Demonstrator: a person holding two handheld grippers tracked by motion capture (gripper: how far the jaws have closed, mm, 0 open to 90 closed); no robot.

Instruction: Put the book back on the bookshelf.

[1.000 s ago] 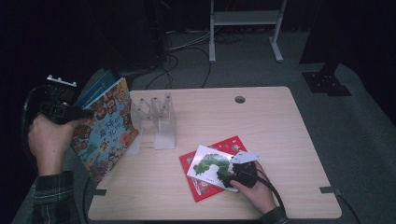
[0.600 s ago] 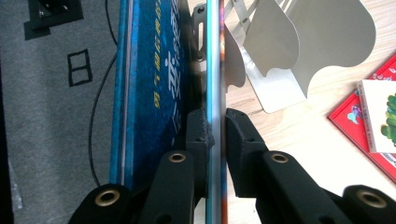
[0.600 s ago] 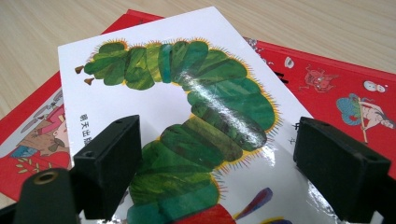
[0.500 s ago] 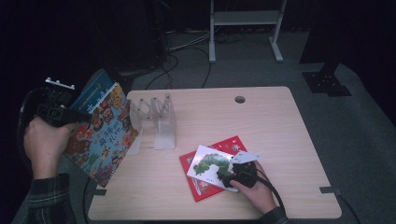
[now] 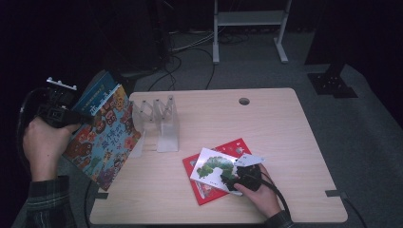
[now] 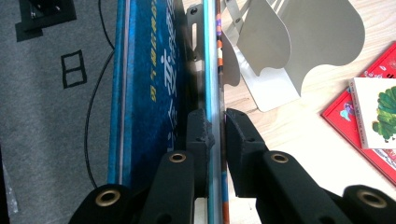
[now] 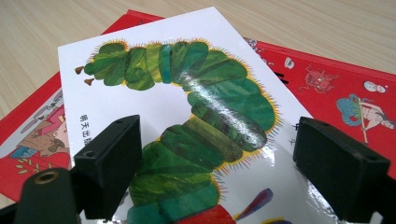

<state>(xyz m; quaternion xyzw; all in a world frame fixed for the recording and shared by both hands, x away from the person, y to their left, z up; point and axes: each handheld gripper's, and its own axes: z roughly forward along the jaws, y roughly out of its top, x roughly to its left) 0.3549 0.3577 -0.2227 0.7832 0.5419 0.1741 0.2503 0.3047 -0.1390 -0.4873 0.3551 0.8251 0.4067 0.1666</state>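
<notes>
At the table's (image 5: 266, 123) left edge my left gripper (image 5: 75, 116) holds a thin colourful picture book (image 5: 104, 140) tilted in the air. In the left gripper view its jaws (image 6: 218, 127) are shut on that book's edge (image 6: 218, 56), and a blue book (image 6: 149, 79) lies against the outer side of one jaw. My right gripper (image 5: 231, 180) rests near the front edge, open wide (image 7: 219, 140) over a white caterpillar book (image 7: 187, 102). That caterpillar book (image 5: 211, 166) lies on a red book (image 5: 237, 145).
A pale book stand (image 5: 161, 123) with several upright dividers stands at the table's back left, close to the held books; its curved plates (image 6: 303, 42) show beside the jaws. A cable hole (image 5: 244, 101) sits near the far edge. Cables and a shelf frame (image 5: 247, 19) lie beyond.
The left hand has shifted slightly left and tipped the held books a little more upright. The right gripper has stayed over the caterpillar book.
</notes>
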